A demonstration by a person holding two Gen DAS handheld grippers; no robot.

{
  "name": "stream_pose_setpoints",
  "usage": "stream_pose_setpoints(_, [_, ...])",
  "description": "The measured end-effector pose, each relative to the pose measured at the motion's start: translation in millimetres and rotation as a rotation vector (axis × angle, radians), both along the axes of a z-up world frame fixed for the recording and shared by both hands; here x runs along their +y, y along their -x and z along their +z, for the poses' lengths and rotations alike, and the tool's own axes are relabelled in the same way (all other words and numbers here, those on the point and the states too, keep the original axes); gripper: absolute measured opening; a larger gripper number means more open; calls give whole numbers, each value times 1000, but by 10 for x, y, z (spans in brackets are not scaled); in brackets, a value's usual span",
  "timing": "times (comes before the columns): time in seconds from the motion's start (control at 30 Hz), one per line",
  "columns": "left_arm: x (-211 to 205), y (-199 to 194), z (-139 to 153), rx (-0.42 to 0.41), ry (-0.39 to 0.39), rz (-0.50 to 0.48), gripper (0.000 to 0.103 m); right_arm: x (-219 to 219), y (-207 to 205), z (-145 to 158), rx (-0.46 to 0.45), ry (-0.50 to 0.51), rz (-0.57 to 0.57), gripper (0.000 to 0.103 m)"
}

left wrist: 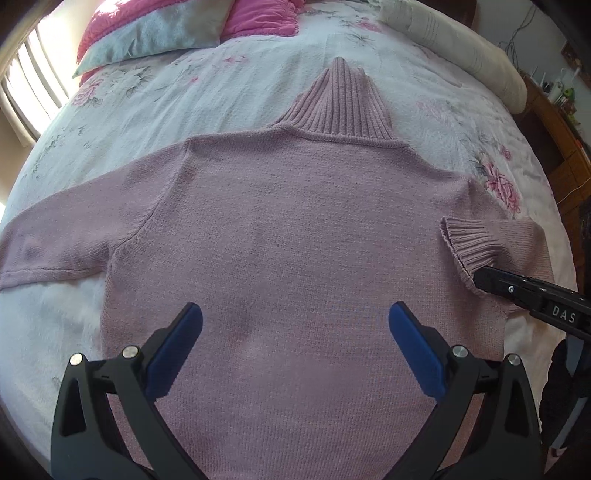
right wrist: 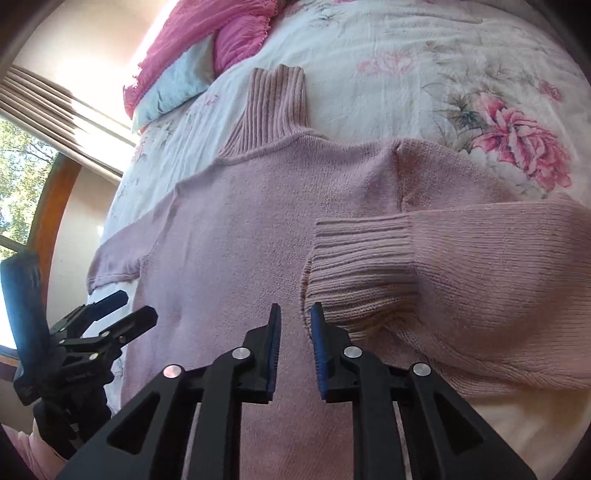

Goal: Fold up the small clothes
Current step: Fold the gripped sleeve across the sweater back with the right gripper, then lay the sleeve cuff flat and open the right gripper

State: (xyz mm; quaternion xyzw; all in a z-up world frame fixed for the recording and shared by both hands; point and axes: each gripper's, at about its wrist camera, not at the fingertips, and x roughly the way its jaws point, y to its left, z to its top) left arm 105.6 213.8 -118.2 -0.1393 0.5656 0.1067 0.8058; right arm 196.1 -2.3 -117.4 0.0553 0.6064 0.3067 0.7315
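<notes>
A pink knitted turtleneck sweater (left wrist: 295,221) (right wrist: 240,240) lies flat on the flowered bedspread (left wrist: 129,122), ribbed collar (left wrist: 340,107) pointing away. One sleeve (left wrist: 55,247) stretches out to the left. The other is folded across the body, its ribbed cuff (left wrist: 469,243) (right wrist: 362,266) resting on the chest. My left gripper (left wrist: 295,317) (right wrist: 122,310) hovers wide open over the lower body of the sweater, holding nothing. The right gripper (right wrist: 295,314) (left wrist: 480,277) sits at the cuff's near corner, jaws a narrow gap apart with no cloth between them.
Pink and pale blue pillows (left wrist: 155,33) lie at the head of the bed, and a white bolster (left wrist: 454,48) runs along its far right side. Wooden furniture (left wrist: 554,129) stands beyond the right edge. A window (right wrist: 22,177) with a blind is at the left.
</notes>
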Motion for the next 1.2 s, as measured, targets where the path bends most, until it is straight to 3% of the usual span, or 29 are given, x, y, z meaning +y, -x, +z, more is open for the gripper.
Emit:
stream_pose_setpoints(0.1, [-261, -176, -83, 7, 77, -34, 100, -383, 105, 146, -86, 125, -60, 27])
stream_pose_setpoints(0.17, [-468, -301, -154, 11, 141, -66, 100, -679, 155, 173, -85, 131, -98, 28])
stream_pose_setpoints(0.33, [-883, -618, -464, 75, 216, -98, 100, -1228, 229, 113, -68, 173, -191, 28])
stream_pose_setpoints(0.53, [-1080, -827, -583, 83, 228, -97, 96, -1540, 261, -10, -47, 160, -255, 29])
stream_pose_setpoints(0.57, [-1087, -854, -592, 86, 227, -92, 90, -1566, 262, -25, -46, 160, -259, 29])
stream_pose_setpoints(0.6, [-1090, -869, -595, 88, 224, -86, 74, -1586, 265, -37, -47, 160, -262, 29])
stream_pose_setpoints(0.67, [-1082, -886, -580, 80, 228, -71, 57, -1631, 268, -42, -52, 159, -269, 29])
stream_pose_setpoints(0.7, [-1064, -885, -555, 68, 239, -60, 36, -1651, 266, -41, -55, 160, -274, 29])
stream_pose_setpoints(0.77, [-1016, -877, -486, 30, 274, -45, 6, -1684, 252, -35, -56, 156, -284, 30])
stream_pose_setpoints(1.0, [-706, -550, 128, -186, 287, -12, 5, -1716, 238, 82, -81, 157, -301, 32])
stream_pose_setpoints(1.2, [111, -212, 520, -251, 147, 131, 5, -1531, 217, 160, -97, 134, -273, 32])
